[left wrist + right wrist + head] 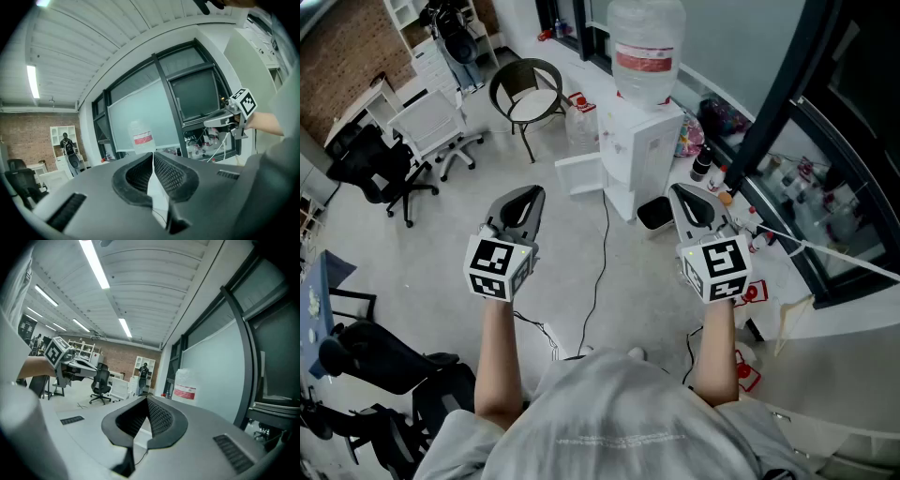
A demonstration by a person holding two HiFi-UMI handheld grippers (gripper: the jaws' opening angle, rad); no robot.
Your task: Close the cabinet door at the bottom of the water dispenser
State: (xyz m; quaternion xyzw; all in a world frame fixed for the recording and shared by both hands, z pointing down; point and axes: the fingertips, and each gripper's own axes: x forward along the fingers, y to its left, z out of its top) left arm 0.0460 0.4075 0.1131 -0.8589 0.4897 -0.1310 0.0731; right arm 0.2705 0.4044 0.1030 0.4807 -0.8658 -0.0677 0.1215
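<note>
- Pale grey concrete floor point(441, 291) of an office; brick wall far off on the left, dark-framed windows along the right.
- Tall white water dispenser point(642, 141) stands ahead of me by the windows, with a clear plastic bottle with a red label point(645, 47) on top.
- White cabinet door point(578, 175) at the dispenser's bottom is swung out to its left, not shut.
- My left gripper point(528, 197): jaws pressed together, nothing between them; up in the air, apart from the door.
- My right gripper point(682, 197): jaws together too, empty; it is to the right of the dispenser's base.
- Thin black cable point(600, 272) runs over the floor from the dispenser toward me, between my two grippers.
- Black round-framed chair point(528, 94) stands beyond the door, to the left.
</note>
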